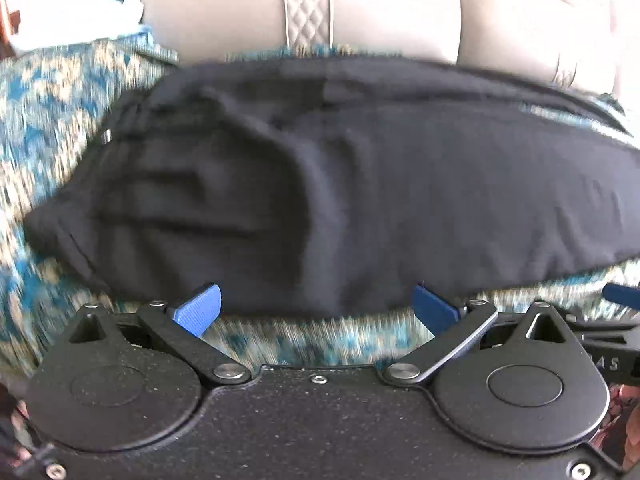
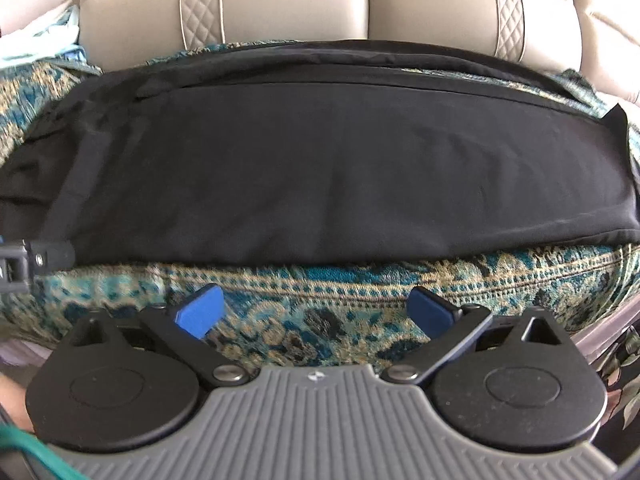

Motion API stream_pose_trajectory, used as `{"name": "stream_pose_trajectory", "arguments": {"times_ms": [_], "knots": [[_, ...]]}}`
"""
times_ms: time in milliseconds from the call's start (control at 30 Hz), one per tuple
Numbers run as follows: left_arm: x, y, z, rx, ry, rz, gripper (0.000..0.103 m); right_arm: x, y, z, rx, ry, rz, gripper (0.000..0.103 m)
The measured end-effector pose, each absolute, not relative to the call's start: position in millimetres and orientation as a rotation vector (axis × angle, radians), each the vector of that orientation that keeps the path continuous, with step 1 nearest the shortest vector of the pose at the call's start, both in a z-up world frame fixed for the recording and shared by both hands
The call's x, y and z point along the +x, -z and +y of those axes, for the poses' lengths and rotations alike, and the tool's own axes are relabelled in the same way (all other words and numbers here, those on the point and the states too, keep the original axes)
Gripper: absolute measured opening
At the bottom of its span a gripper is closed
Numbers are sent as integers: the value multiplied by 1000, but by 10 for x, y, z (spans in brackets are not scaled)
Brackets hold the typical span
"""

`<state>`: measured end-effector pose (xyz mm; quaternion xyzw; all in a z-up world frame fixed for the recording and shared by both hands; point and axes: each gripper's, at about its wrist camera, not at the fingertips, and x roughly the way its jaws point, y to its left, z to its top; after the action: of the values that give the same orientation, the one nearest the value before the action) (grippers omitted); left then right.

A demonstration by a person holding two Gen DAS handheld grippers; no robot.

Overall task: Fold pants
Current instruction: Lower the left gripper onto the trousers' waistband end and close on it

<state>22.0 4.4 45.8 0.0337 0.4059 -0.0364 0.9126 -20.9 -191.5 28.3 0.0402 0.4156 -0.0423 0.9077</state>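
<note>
Both claws, left claw [image 1: 316, 304] and right claw [image 2: 316, 306], are hanging wide and empty near the black pants [image 2: 340, 176] lying lengthwise on the patterned cover [image 2: 360, 284], possibly snagging one layer only.

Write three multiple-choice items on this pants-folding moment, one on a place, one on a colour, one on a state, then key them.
1. Where do the pants lie?
A. on a patterned teal cover
B. on a wooden floor
C. in a basket

2. What colour are the pants?
A. red
B. black
C. white

3. How do the right tongs stand?
A. shut on the pants
B. shut on nothing
C. open, holding nothing

Key: 1 A, patterned cloth shows all round them; 2 B, the fabric is dark throughout; 3 C, the blue pads are spread over bare cover, short of the pants' near edge.
</note>
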Motion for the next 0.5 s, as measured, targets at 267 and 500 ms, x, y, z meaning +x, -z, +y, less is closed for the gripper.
{"name": "stream_pose_trajectory", "arguments": {"times_ms": [267,500], "knots": [[922,-1161,318,77,0,739,103,186,-722,-2079,127,-10,752,103],[2002,-1464,770,-52,-194,715,103,971,-961,-2243,135,-6,655,103]]}}
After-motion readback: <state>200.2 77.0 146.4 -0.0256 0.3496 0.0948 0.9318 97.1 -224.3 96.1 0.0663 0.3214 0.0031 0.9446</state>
